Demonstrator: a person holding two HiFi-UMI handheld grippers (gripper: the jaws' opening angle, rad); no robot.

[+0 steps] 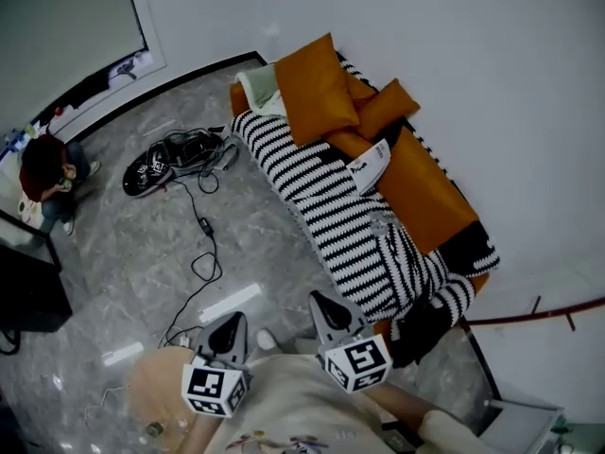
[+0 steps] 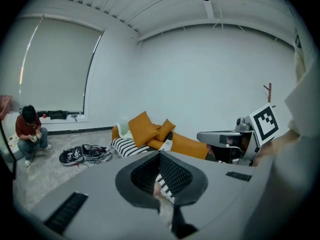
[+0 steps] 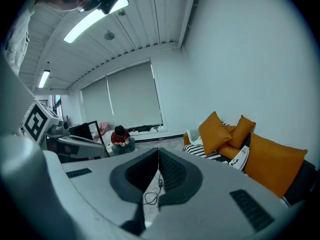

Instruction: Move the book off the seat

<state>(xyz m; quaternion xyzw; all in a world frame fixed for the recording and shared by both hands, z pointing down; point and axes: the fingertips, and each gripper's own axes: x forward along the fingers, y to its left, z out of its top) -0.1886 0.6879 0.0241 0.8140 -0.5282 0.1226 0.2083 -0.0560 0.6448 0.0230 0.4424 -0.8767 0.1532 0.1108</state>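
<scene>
Book, white-covered, stands tilted on the seat of an orange sofa, leaning on the backrest at about one o'clock in the head view; a black-and-white striped blanket covers the seat in front of it, and orange cushions are piled just beside it toward twelve o'clock; both claws sit low in that view, well apart from the book; the left claw is at about seven o'clock and the right claw at about six, each pointing toward the sofa; in the left gripper view the left claw has its jaws closed together with nothing gripped, the book small beyond them; in the right gripper view the right claw is likewise closed and empty, the book off at three o'clock; on the grey marble floor a person crouches at nine o'clock, black shoes lie at ten o'clock, and a dark cable trails from them.
</scene>
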